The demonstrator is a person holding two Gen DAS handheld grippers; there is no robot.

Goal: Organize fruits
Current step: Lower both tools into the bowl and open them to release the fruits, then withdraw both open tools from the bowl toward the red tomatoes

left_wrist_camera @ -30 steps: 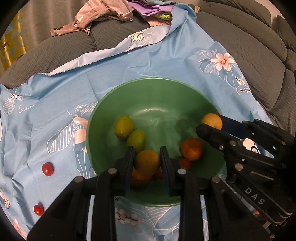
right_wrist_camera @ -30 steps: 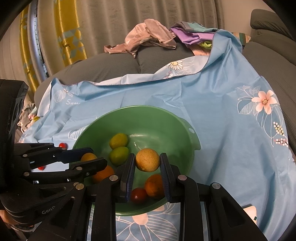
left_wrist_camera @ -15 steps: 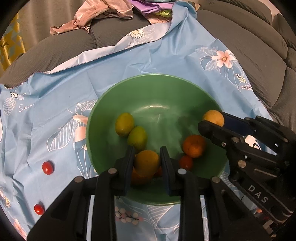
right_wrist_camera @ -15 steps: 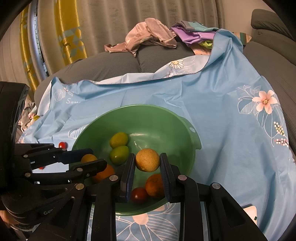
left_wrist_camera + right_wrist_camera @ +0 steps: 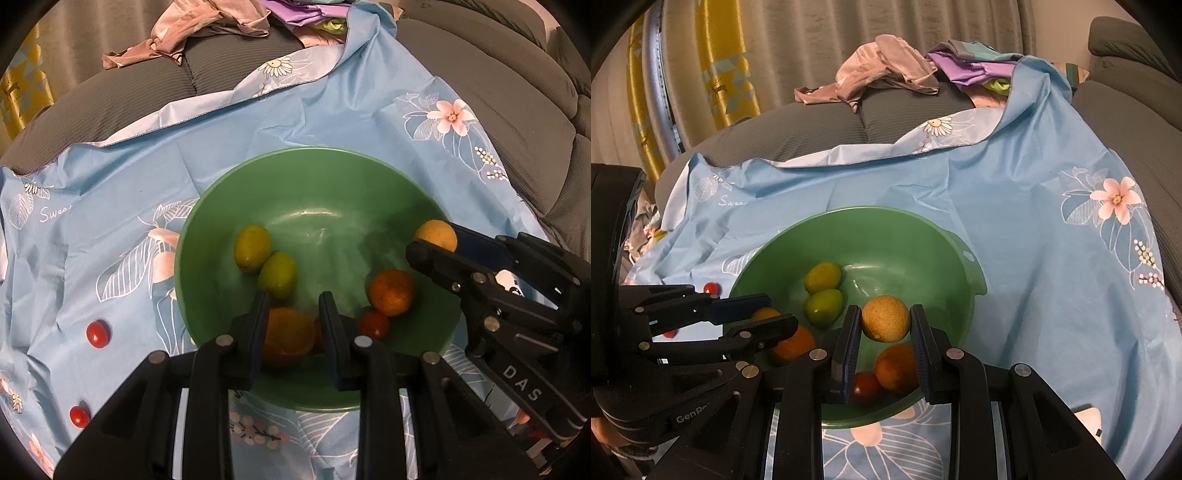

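Pads of the right gripper are pressing from both sides on a yellow-orange fruit, held narrowly apart by it. They are holding it over the 6 o'clock part of the green bowl, above what is lying there. That fruit is looking almost round, so no long axis is showing.

The left gripper is reaching into the bowl from its own 6 o'clock side, fingers just as narrowly apart, with an orange fruit sitting between them. Whether the pads are squeezing it or it is merely lying between them, I cannot tell.

In the left wrist view, two green-yellow oval fruits are lying touching at 9 o'clock inside the bowl. The upper oval fruit and the lower oval fruit are both pointing their long axes roughly from 1 to 7 o'clock. One loose orange is resting at 4 o'clock, with one cherry tomato touching it.

Two more tomatoes are lying out on the blue flowered cloth, toward 8 o'clock from the bowl: the nearer tomato and the farther tomato.
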